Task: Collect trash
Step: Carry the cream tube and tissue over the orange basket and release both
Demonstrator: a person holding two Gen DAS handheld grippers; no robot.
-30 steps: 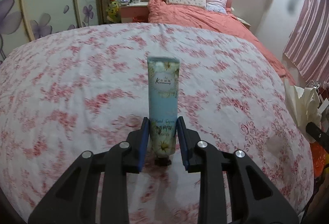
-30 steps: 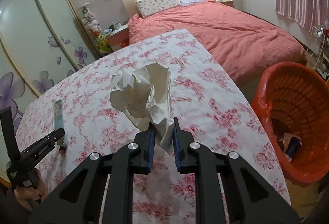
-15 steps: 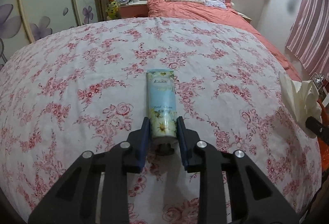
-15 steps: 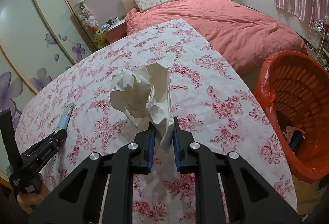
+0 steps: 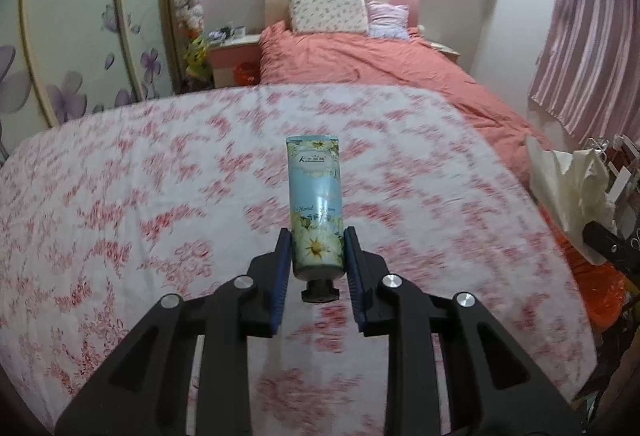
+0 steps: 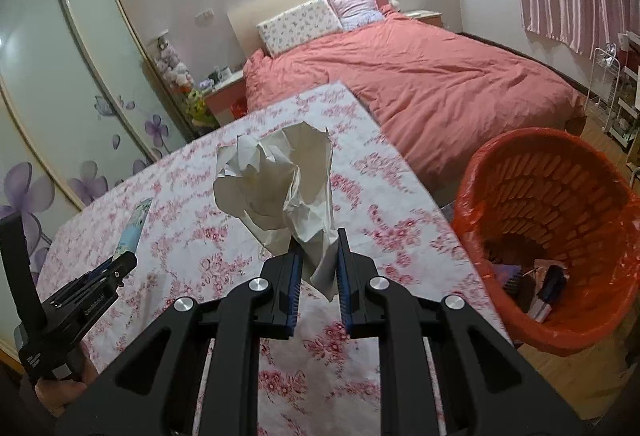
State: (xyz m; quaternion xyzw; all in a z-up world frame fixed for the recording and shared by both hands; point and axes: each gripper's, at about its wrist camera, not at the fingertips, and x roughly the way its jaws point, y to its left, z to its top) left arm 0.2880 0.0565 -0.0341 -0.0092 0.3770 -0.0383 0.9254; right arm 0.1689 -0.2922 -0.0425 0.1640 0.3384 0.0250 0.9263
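My left gripper (image 5: 317, 251) is shut on a light blue hand cream tube (image 5: 316, 203) with daisies and a black cap, held tilted up above the floral tablecloth (image 5: 160, 195). The tube also shows in the right wrist view (image 6: 134, 230), sticking out of the left gripper (image 6: 120, 262). My right gripper (image 6: 318, 260) is shut on a crumpled white paper (image 6: 280, 187), held above the table's right part. The paper also shows at the right edge of the left wrist view (image 5: 568, 191). An orange trash basket (image 6: 560, 171) stands on the floor right of the table, with some trash inside.
A bed with a salmon cover (image 6: 420, 75) lies beyond the table. A wardrobe with flower-print doors (image 6: 60, 95) is at the left. A nightstand (image 5: 234, 55) stands by the bed. A pink curtain (image 5: 588, 47) and a white rack (image 6: 616, 87) are at the right.
My left gripper has lifted the tube off the tablecloth and tilted it up. My right gripper with the paper has shifted, and the basket now looks closer and larger.
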